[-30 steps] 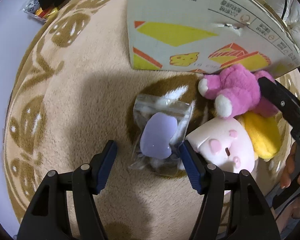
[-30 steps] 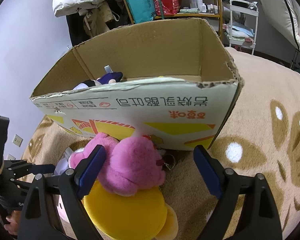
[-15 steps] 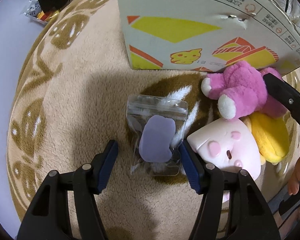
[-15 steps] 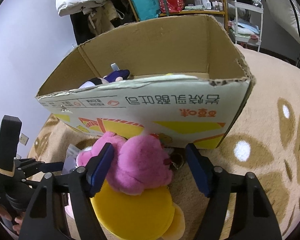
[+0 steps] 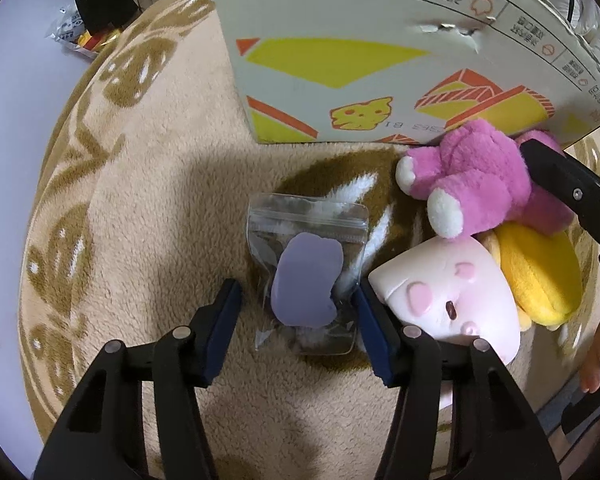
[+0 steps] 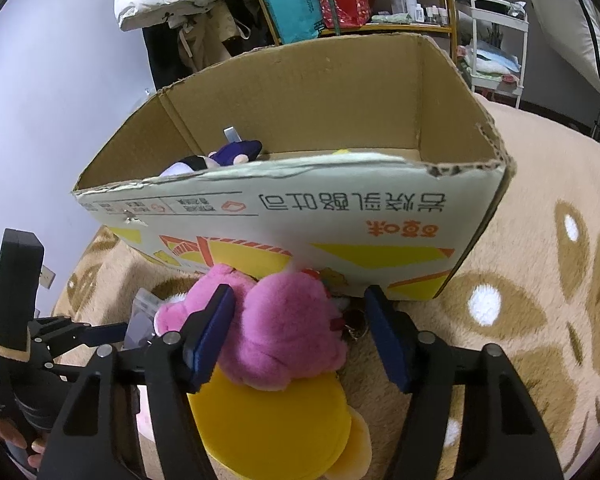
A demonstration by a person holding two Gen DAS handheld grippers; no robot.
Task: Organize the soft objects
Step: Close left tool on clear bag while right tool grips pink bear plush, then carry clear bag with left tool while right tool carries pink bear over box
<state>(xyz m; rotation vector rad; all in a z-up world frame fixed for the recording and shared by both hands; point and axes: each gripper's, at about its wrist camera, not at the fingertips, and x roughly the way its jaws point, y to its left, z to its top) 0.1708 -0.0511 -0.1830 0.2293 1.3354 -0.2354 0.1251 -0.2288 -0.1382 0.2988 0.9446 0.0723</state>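
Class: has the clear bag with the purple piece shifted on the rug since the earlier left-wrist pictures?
No. The bag lies on the same brown rug patch before the box.

The left wrist view looks steeply down, close over the beige patterned plush rug [image 5: 148,208]; the right wrist view tilts shallower, into the open printed cardboard box [image 6: 300,216] — both share the fluffy pink plush bear [image 5: 476,188].

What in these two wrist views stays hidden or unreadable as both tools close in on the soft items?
- Cardboard box contents: right wrist view, the near wall hides all but a dark purple toy.
- Yellow plush: right wrist view, the pink plush and the right tool, jaws closing around the plush, cover it.
- Clear bag: left wrist view, contact with the closing left tool is unclear.
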